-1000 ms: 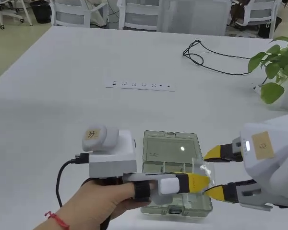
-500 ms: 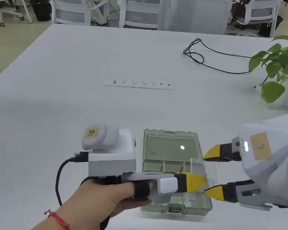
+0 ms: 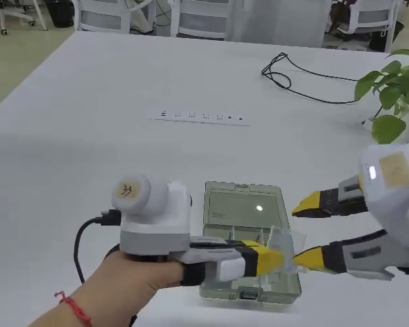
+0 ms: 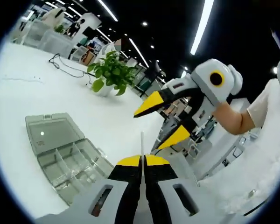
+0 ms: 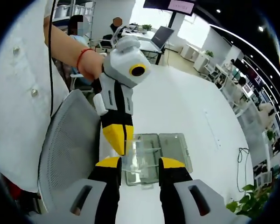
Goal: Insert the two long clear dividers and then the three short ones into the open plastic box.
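I read left tongs (image 3: 276,259) pinching a clear divider (image 3: 284,240) over the open box (image 3: 244,202) at the tabletop's (image 3: 123,95) near edge. Right tongs (image 3: 296,234) are spread, just beside it.

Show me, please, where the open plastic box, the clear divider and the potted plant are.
plastic box (image 3: 240,204): head view, its open lid.
clear divider (image 3: 281,242): head view, its flat face.
potted plant (image 4: 110,74): left gripper view, its leaves.

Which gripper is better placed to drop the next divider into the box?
Left, probably: the left gripper is shut on a clear divider above the open box, while the right gripper is open.
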A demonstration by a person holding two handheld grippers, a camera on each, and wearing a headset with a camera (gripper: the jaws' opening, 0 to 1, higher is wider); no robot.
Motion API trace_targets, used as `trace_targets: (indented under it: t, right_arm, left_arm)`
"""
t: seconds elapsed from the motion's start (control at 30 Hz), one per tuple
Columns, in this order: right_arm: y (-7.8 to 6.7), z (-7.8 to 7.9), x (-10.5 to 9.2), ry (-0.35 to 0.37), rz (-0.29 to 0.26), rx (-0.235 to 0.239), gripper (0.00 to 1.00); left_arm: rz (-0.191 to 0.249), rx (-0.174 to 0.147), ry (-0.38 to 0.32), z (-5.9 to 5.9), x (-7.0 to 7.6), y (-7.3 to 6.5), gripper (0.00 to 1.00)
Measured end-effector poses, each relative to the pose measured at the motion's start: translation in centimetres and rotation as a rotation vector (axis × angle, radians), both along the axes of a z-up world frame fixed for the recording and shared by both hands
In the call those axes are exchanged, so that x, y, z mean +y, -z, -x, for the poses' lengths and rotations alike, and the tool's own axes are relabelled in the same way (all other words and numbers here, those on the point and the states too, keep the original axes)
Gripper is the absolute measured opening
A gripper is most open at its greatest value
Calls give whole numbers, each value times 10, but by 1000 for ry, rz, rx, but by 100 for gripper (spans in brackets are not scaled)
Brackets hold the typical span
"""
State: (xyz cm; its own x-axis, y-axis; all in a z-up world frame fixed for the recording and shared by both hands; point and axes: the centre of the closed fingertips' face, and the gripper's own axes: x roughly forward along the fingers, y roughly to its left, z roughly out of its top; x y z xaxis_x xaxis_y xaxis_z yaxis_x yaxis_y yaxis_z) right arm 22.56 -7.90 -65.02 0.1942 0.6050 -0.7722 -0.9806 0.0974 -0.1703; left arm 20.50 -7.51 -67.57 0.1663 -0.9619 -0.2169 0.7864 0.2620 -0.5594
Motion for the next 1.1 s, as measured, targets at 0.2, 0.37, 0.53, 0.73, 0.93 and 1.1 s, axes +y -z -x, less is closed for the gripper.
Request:
trace_targets:
  t: [0.2,0.37,0.53,0.73,0.93,1.1]
  right_arm:
    - [-5,20,0,-58,-76,204,20]
    - [-8,38,7,-115,-112,318,16]
    - [-4,47,9,-163,-99,355,13]
    - [-3,56,12,-195,-103,392,7]
    - [-3,59,13,-201,-102,402,3]
    - [-3,57,13,-191,-108,405,3]
  left_arm:
    - [-15,-189,118,15,-1,-7,0]
    - [3,-267,177,26,-3,-13,0]
    - [33,-295,196,29,-4,-19,0]
    - [39,-299,214,33,-4,-19,0]
    - [42,-309,223,34,-5,-20,0]
    - [43,-305,213,33,-5,-20,0]
